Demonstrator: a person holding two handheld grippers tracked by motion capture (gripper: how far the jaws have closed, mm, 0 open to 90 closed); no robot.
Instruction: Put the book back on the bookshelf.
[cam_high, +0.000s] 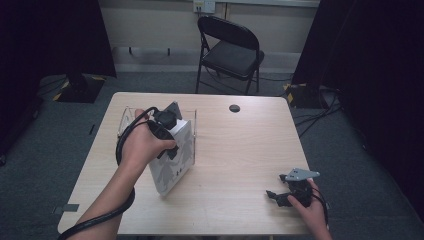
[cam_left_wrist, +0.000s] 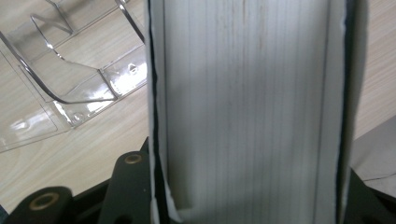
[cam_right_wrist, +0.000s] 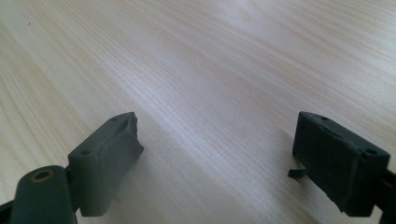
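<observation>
Left side of the table (cam_high: 235, 150): a clear plastic stand (cam_high: 131, 116) lay at the far-left part of the wooden top, its bent transparent walls also visible in the left gripper view (cam_left_wrist: 60, 88). Just to its right stood a thick white book (cam_high: 172, 160), tilted, with its lower corner resting on the table and grey leaf-like shapes on its cover. The left gripper (cam_high: 165, 131) was clamped on the book's upper end, the left hand (cam_high: 142, 147) wrapped around the gripper body and the cable looping back along the forearm. In the left gripper view the book's page block (cam_left_wrist: 247, 112) ran straight up between the two jaws, which pressed on the covers on either side; the jaws were closed down as far as the book's thickness allowed.

Centre: bare wood, with a small dark round disc (cam_high: 234, 108) near the far edge.

Right side: the right gripper (cam_high: 278, 196) sat low at the near-right corner, held by the right hand (cam_high: 307, 202), well apart from the book. The right gripper view showed its jaws spread wide with bare tabletop (cam_right_wrist: 210, 84) between them and nothing held.

Beyond the table stood a black folding chair (cam_high: 230, 50).
</observation>
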